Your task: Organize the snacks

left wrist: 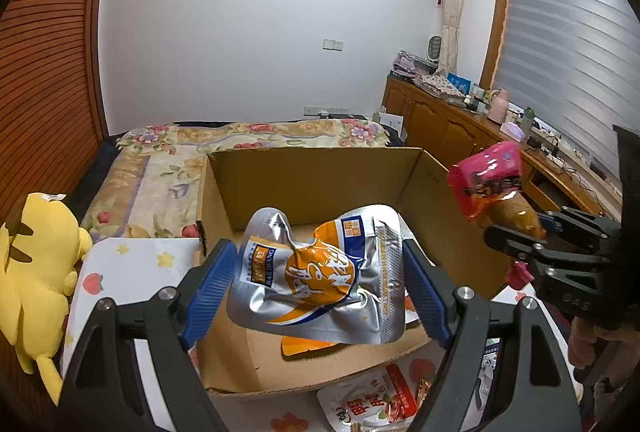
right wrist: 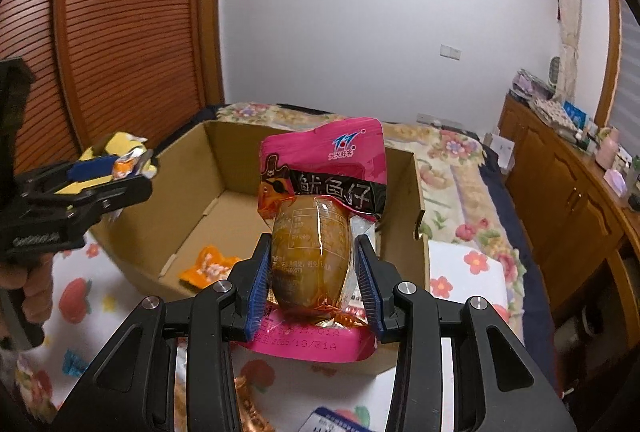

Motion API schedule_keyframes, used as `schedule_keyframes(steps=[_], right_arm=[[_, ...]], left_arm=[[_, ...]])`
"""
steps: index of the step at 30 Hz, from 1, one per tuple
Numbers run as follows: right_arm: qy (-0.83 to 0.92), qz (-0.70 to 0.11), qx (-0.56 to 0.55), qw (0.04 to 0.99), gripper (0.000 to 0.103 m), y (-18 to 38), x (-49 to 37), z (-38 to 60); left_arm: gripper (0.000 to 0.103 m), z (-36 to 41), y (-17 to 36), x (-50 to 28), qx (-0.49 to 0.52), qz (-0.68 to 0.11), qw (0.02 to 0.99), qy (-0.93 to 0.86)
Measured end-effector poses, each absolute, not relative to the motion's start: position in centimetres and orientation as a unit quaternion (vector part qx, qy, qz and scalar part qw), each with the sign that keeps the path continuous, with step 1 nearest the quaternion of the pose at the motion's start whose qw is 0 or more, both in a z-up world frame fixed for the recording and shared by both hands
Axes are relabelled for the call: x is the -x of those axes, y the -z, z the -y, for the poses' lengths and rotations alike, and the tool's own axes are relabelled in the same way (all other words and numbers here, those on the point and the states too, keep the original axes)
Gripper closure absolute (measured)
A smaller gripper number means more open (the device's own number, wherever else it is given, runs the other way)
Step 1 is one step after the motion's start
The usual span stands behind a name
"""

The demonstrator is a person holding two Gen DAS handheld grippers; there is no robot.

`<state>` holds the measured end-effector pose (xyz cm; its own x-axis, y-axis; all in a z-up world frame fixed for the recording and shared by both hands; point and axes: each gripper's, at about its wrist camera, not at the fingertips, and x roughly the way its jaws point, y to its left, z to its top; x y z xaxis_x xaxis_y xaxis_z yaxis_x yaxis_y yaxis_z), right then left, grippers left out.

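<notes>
We carry two snacks to the box (left wrist: 320,167) at the same time. To do this well, we bring each packet fully over the open box and lower it before we let go, so it does not fall on the rim. The left gripper (left wrist: 320,284) stands wide and clamps the silver pouch (left wrist: 316,272) by its two edges, above the box. The right gripper (right wrist: 312,272) is narrower and squeezes the pink packet (right wrist: 324,167) at its clear lower part, just before the near wall.
</notes>
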<state>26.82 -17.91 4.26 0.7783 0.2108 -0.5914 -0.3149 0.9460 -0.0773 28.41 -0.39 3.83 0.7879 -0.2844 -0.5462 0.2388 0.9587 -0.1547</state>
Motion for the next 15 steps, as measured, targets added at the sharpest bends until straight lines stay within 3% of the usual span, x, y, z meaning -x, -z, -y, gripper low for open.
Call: schedule_keyframes(steps=[15], right_arm=[[-0.127, -0.345, 0.056, 0.928, 0.061, -2.4, -30.2, 17.1]], left_arm=[[0.020, 1.0, -2.3, -29.6, 0.025, -0.318, 0.938, 0.134]])
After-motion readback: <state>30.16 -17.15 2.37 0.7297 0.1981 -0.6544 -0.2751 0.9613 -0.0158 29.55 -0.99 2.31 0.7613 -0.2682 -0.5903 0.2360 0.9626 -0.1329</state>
